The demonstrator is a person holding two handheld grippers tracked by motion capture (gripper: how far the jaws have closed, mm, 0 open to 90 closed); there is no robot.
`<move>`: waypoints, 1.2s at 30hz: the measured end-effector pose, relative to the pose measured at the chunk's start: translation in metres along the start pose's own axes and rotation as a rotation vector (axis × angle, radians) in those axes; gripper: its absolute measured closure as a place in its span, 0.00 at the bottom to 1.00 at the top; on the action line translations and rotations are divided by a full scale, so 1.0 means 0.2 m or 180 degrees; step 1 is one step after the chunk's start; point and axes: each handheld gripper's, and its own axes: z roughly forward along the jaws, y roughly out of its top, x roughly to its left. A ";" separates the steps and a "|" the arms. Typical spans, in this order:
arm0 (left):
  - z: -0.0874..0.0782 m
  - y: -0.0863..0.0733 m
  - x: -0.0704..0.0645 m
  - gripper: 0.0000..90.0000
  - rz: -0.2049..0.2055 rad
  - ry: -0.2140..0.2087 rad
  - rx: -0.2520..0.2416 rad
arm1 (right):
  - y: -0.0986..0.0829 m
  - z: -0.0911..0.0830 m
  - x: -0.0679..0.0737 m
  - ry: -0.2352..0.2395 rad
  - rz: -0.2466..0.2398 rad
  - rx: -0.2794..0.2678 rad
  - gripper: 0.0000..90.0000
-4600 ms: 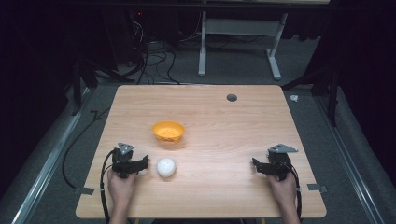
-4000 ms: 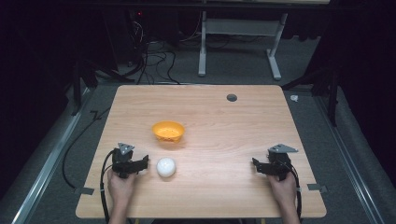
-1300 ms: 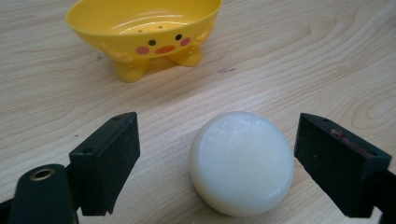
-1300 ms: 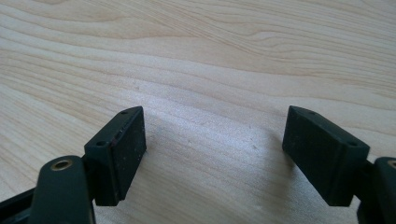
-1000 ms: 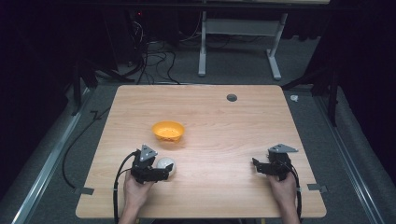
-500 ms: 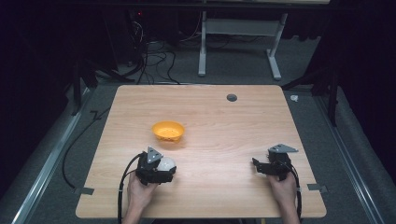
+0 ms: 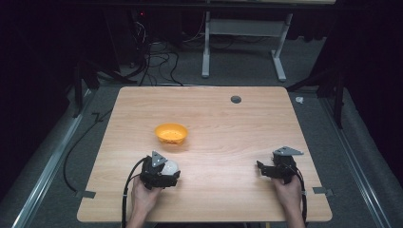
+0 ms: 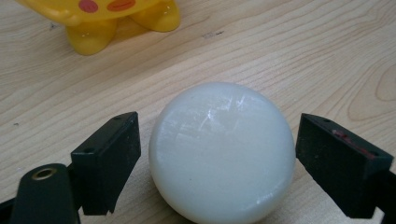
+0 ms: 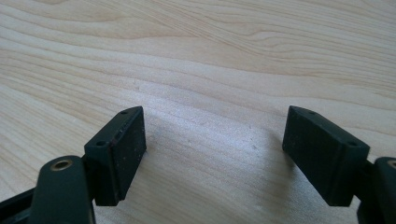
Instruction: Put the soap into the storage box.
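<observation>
White ball [image 8: 222,151], bearing no writing, sits between the left hand-held gripper [image 8: 215,163]'s released jaws.

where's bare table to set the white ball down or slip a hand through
Free: the wide strip between the left tongs and right tongs, and the far half of the table beyond the orange bowl. Crowded: around the white ball, between the open left tongs near the bowl.

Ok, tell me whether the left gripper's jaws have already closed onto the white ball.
No. In the left gripper view the white ball sits between the jaws of the left gripper, with a gap of bare table showing on either side.
</observation>
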 end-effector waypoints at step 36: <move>0.07 -0.02 -0.01 0.26 0.0061 0.0025 0.0054 | 0.00 0.00 0.00 -0.0003 -0.0004 -0.0002 0.25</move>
